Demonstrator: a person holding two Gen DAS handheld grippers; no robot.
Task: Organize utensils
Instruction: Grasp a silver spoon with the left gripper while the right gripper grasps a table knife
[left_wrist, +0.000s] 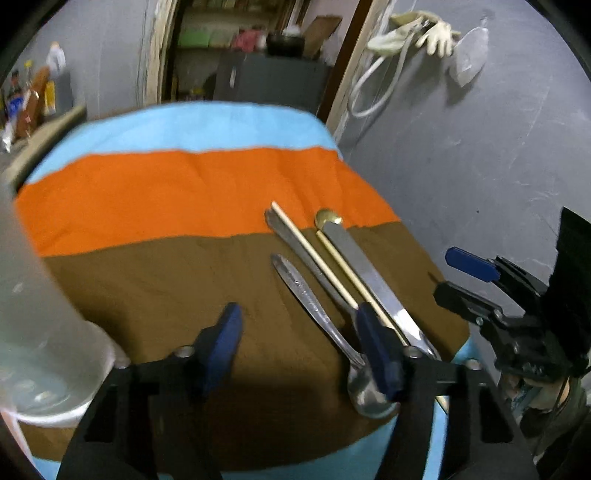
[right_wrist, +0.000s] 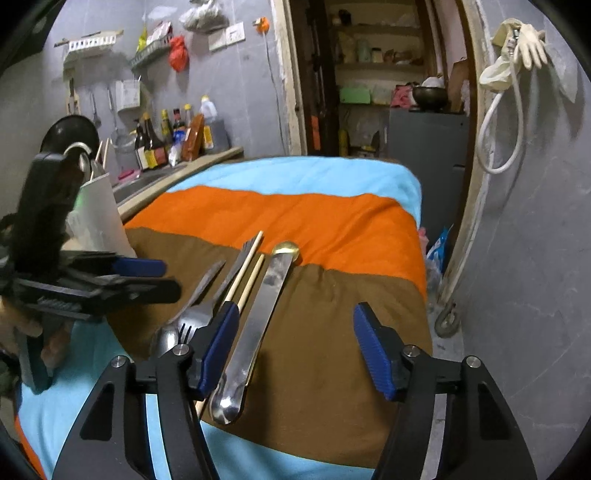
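Overhead nothing matters so much as the cloth (left_wrist: 177, 199), a striped cover of light blue, orange and brown spread over the table, with grey walls all around it. Left of the cloth, in the right wrist view, a counter (right_wrist: 192, 162) carries a row of sauce bottles (right_wrist: 166, 140) under wall racks; beyond the cloth's far edge an open doorway (right_wrist: 376, 74) shows cluttered shelves, and right of the cloth a pale glove (right_wrist: 528, 44) and a white hose (right_wrist: 498, 136) hang on the wall. A translucent white cup (left_wrist: 40, 332) stands at the cloth's left edge. The utensils lie side by side on the brown stripe toward the cloth's right side, handles reaching to the orange stripe: from left to right a steel spoon (left_wrist: 317, 314), a steel fork (right_wrist: 218, 295), two pale wooden chopsticks (left_wrist: 314, 254), and a long steel spoon (right_wrist: 258, 325) lying on top of a gold spoon (right_wrist: 288, 248), whose end shows at the orange border. The left gripper (left_wrist: 303, 350) hovers over the brown stripe with its blue-padded jaws apart and nothing between them, its right finger passing in front of the steel spoon. The right gripper (right_wrist: 295, 343) likewise stands with jaws apart over the cloth's near edge, the long steel spoon lying just inside its left finger, untouched as far as can be told.
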